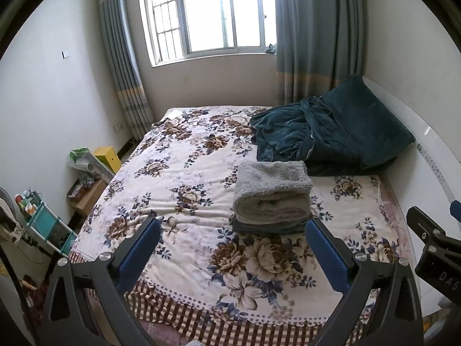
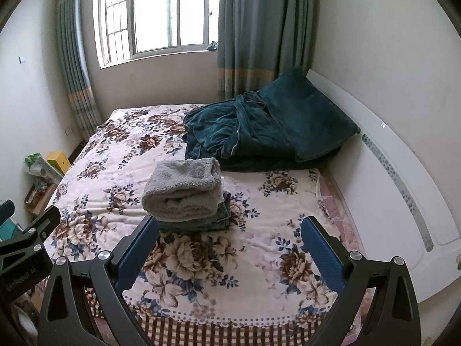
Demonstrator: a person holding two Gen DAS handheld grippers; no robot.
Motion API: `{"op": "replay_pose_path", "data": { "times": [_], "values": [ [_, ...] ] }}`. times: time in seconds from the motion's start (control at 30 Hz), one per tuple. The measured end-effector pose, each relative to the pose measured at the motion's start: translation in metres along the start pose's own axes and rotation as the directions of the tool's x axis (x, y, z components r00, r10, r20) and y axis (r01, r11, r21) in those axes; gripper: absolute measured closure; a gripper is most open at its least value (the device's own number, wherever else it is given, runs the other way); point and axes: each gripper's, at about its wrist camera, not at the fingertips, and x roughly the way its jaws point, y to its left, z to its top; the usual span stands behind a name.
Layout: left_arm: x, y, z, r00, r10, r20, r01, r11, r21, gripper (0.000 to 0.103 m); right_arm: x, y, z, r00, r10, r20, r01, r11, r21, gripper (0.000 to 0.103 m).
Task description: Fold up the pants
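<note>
Folded grey fleece pants (image 1: 272, 191) (image 2: 184, 189) lie on top of a darker folded garment (image 1: 268, 227) (image 2: 201, 222) in the middle of the floral bed (image 1: 184, 173) (image 2: 259, 210). My left gripper (image 1: 233, 230) hovers open above the near part of the bed, its blue fingertips short of the stack and holding nothing. My right gripper (image 2: 230, 227) is open too, just to the right of the stack, with nothing between its fingers. Each gripper shows at the edge of the other's view.
A crumpled dark teal blanket (image 1: 325, 132) (image 2: 259, 132) and pillow sit at the head of the bed by the white headboard (image 2: 389, 173). Boxes and a small cart (image 1: 49, 225) crowd the floor on the left. A window and curtains stand behind.
</note>
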Motion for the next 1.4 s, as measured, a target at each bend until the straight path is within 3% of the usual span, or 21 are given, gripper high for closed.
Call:
{"op": "replay_pose_path", "data": {
  "times": [1.4],
  "values": [
    [0.000, 0.004, 0.007, 1.000, 0.018, 0.003, -0.018, 1.000, -0.014, 0.000, 0.004, 0.012, -0.002, 1.000, 0.027, 0.002, -0.027, 0.999, 0.020, 0.002]
  ]
}}
